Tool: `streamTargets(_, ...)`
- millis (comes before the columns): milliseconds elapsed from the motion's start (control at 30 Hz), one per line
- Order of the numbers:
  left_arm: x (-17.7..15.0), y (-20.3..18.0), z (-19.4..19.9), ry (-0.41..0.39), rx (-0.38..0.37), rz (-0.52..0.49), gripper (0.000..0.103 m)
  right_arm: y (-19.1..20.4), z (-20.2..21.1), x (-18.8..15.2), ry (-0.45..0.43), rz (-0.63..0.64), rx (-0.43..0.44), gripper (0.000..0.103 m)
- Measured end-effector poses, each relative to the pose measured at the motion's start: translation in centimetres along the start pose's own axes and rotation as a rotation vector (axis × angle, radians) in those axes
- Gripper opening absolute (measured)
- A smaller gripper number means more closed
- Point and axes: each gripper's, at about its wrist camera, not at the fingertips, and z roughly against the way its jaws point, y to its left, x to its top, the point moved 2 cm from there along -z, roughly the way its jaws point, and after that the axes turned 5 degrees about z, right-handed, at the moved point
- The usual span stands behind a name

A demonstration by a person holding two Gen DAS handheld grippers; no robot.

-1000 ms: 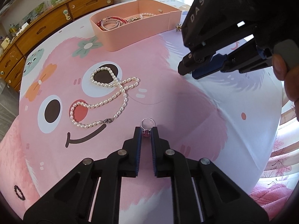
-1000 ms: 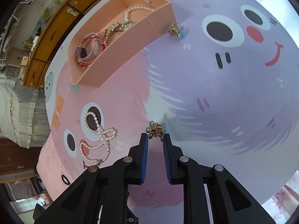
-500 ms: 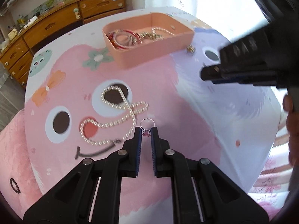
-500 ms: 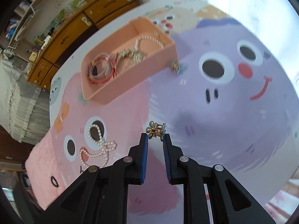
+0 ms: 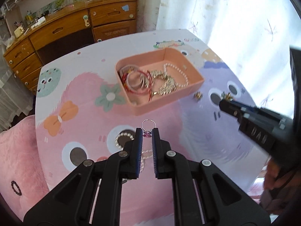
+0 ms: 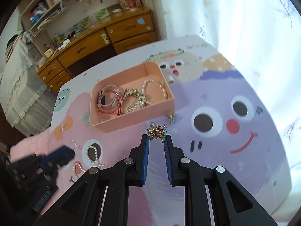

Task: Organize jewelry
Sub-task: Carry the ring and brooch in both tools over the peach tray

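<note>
My left gripper is shut on a silver ring with a pink stone, held above the cartoon tablecloth. My right gripper is shut on a small gold clip, also held in the air; it shows in the left wrist view at the right. The pink box lies ahead of both, holding red bangles, gold chains and a pearl strand. A pearl necklace lies on the cloth, partly hidden under my left gripper.
A small gold earring lies on the cloth beside the box's near right corner. A dark bead ring rests on the pink cushion at left. A wooden dresser stands beyond the table, a curtain to its right.
Both grippers have risen and moved toward the pink box, still holding the ring and the clip. The pearl necklace now lies under my left gripper.
</note>
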Motion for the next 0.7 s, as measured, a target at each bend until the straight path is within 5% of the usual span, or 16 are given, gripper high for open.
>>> streamTargets(700, 8.9, -1.8, -1.7, 0.003, 0.052, 0.175, 0.008, -0.7, -0.7, 6.7, -0.168, 0.372, 0.100, 0.016)
